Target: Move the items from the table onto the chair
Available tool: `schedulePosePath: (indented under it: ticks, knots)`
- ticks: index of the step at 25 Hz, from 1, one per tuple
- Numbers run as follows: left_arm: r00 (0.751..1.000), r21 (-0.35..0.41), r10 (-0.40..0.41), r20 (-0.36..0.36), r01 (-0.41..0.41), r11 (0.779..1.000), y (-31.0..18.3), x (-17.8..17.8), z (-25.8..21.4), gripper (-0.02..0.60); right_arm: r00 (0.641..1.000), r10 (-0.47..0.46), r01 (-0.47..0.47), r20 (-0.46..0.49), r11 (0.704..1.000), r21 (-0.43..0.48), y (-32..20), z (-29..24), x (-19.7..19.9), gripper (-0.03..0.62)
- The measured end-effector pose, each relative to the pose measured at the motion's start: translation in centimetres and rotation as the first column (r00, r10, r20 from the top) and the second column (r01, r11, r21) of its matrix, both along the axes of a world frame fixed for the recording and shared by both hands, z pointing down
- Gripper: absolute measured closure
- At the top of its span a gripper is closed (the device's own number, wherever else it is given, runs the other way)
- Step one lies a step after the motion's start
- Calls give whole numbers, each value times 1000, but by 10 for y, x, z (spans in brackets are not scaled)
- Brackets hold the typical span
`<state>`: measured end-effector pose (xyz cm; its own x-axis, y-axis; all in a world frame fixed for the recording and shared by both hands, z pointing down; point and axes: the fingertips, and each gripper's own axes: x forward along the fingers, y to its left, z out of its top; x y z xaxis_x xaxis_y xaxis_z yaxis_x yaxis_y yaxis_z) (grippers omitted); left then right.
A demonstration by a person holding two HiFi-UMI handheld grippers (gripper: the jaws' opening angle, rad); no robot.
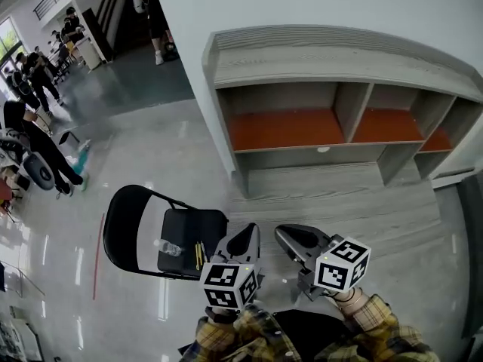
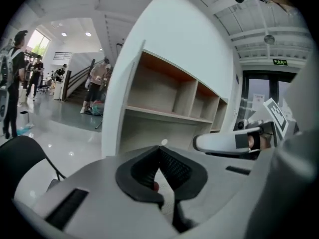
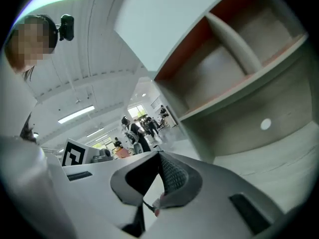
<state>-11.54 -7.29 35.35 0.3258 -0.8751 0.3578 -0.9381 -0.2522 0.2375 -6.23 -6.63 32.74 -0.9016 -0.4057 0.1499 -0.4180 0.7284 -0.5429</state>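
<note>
A black folding chair (image 1: 128,228) stands on the floor at the left of the head view. On its seat lie a clear plastic bottle (image 1: 170,247) and a thin yellow and black item (image 1: 199,253). My left gripper (image 1: 245,238) hovers by the chair seat's right edge, over the near edge of the grey table (image 1: 355,202). Its jaws are shut with nothing between them, as the left gripper view (image 2: 159,152) shows too. My right gripper (image 1: 287,237) hangs just to its right, also shut and holding nothing (image 3: 159,156). Both point toward the shelf unit.
A grey shelf unit (image 1: 339,119) with orange-backed compartments stands at the back of the table against a white wall. Several people (image 1: 30,89) stand far off on the glossy floor at the left. A red line (image 1: 98,255) runs along the floor left of the chair.
</note>
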Motion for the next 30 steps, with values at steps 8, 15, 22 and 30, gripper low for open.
schedulePosePath:
  ticks: [8,15,22,30]
  knots:
    - [989,29,148,-8,-147,989,-17,168,-12,578,967,246,-243,-71,969,47,-16,5,209,576]
    - [970,0,243,-29,-243,970,-3,255,-3,578,908,412,-407,-78,911,69,-9,10,318,577]
    - [964,12,264,-13,-264,965,2,272,-9,578,890,442,-430,-108,895,121,-4,11,334,577]
    - [959,8,283,-2,-283,959,1,272,-11,578,896,425,-413,-129,904,111,-5,16,320,577]
